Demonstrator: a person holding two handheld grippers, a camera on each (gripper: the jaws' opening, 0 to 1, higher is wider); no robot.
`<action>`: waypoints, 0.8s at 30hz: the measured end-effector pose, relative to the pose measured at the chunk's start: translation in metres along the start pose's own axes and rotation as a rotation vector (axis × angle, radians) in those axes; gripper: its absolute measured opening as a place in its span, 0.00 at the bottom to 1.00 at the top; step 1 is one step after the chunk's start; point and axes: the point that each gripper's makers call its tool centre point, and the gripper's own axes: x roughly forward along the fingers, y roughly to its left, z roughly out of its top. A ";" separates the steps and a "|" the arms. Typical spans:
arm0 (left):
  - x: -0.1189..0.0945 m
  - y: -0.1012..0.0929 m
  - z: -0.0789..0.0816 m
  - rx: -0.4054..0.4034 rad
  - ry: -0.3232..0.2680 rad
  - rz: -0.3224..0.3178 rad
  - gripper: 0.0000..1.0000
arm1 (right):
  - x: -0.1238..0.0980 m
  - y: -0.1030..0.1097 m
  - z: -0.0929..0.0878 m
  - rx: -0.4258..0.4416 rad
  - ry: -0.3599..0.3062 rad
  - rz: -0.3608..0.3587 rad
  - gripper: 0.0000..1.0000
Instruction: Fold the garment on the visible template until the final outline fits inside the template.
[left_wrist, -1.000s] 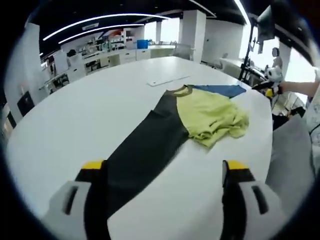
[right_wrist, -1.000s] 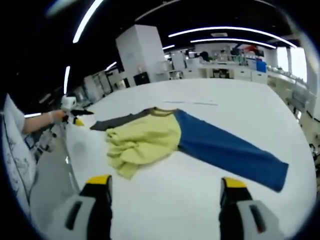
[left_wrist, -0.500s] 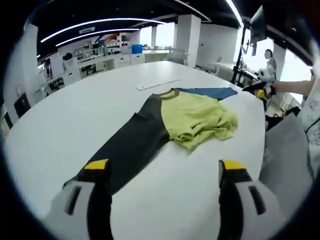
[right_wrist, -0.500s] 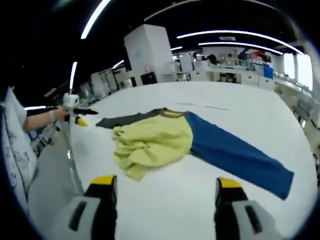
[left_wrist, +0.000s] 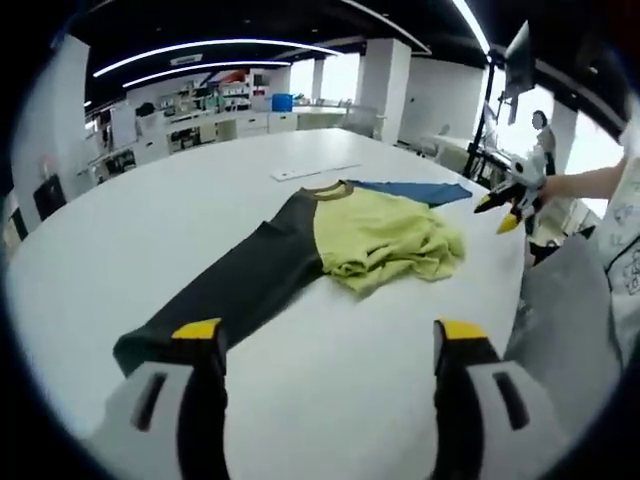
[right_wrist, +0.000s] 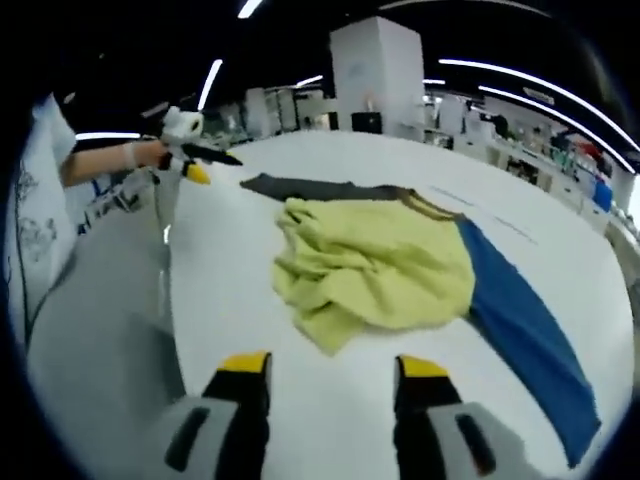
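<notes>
The long-sleeved shirt (left_wrist: 370, 235) lies flat on the white surface (left_wrist: 150, 220), its yellow middle bunched up. The dark sleeve (left_wrist: 240, 290) and the blue sleeve (right_wrist: 525, 330) stretch out wide, so nothing looks folded yet. The left claw (left_wrist: 325, 345) hovers released and empty. The right claw (right_wrist: 330, 375) is released too, aimed at the crumpled part, likely to smooth it.

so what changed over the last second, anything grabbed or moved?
Nothing grabbed. The right gripper has swung in toward the bunched yellow body of the garment, its jaws now narrower but still open and empty. The left gripper pulled back slightly from the dark sleeve, still open. The garment lies as before on the white table, blue sleeve stretched out, yellow part crumpled.
</notes>
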 end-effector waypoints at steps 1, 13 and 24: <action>-0.002 -0.003 -0.001 -0.001 -0.002 0.002 0.82 | 0.006 0.004 0.000 -0.030 0.012 0.006 0.42; -0.008 -0.015 -0.001 -0.032 -0.031 0.014 0.79 | 0.043 0.003 -0.004 -0.194 0.115 -0.005 0.23; -0.007 -0.018 0.004 -0.028 -0.048 0.019 0.78 | 0.060 0.007 -0.006 -0.262 0.152 -0.004 0.14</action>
